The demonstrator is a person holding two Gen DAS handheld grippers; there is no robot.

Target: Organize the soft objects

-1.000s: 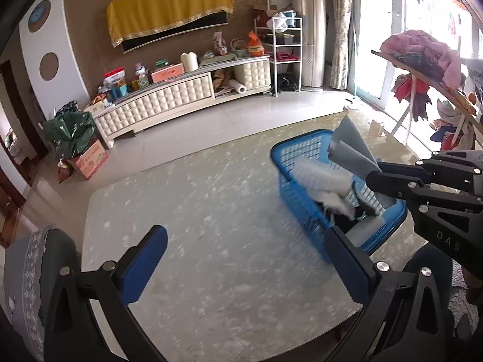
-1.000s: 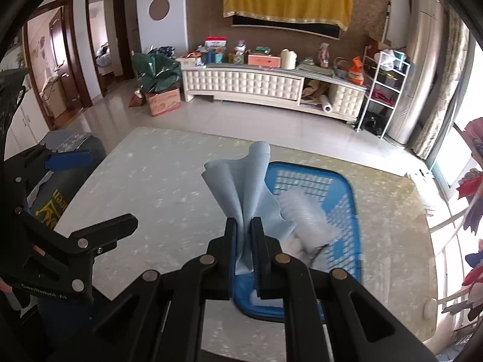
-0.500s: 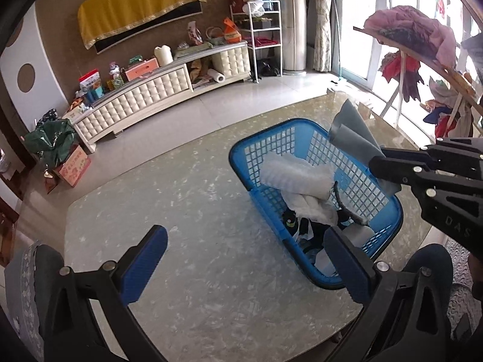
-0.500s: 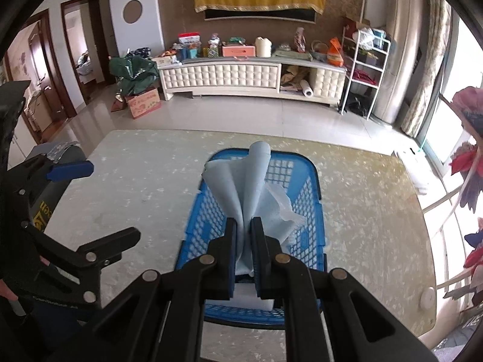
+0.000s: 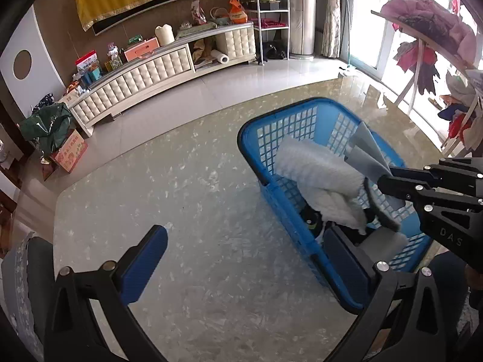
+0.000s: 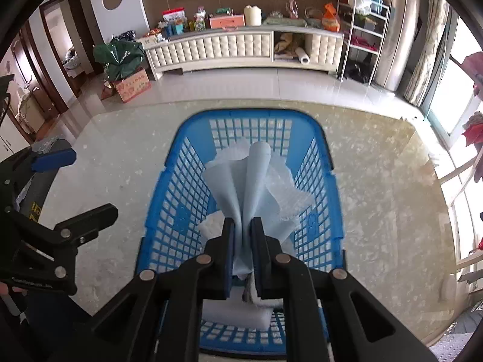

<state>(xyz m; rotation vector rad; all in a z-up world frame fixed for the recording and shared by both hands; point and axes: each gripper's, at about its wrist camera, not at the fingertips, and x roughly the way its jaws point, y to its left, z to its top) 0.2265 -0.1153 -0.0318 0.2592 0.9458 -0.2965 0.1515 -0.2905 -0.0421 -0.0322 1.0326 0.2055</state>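
A blue plastic basket (image 6: 250, 115) stands on the marble table, also in the left wrist view (image 5: 289, 111). My right gripper (image 6: 242, 233) is shut on a light blue cloth (image 6: 244, 181) that fans out above the basket's inside. In the left wrist view the same cloth (image 5: 365, 157) sticks out of the right gripper (image 5: 385, 179) over the basket's right side. A white fluffy cloth (image 5: 320, 178) lies draped in the basket, with a white foam piece (image 6: 235, 313) near its front end. My left gripper (image 5: 244, 256) is open, holds nothing, and hovers over the table left of the basket.
The marble table (image 5: 181, 199) ends close in front and at the left, where a chair with a grey cover (image 5: 18, 271) stands. A clothes rack with garments (image 5: 422, 24) is at the right. A long white cabinet (image 6: 235, 48) lines the far wall.
Both grippers have come lower and closer to the basket. The right gripper has carried the light blue cloth from the basket's edge to over its middle. The left gripper stays open.
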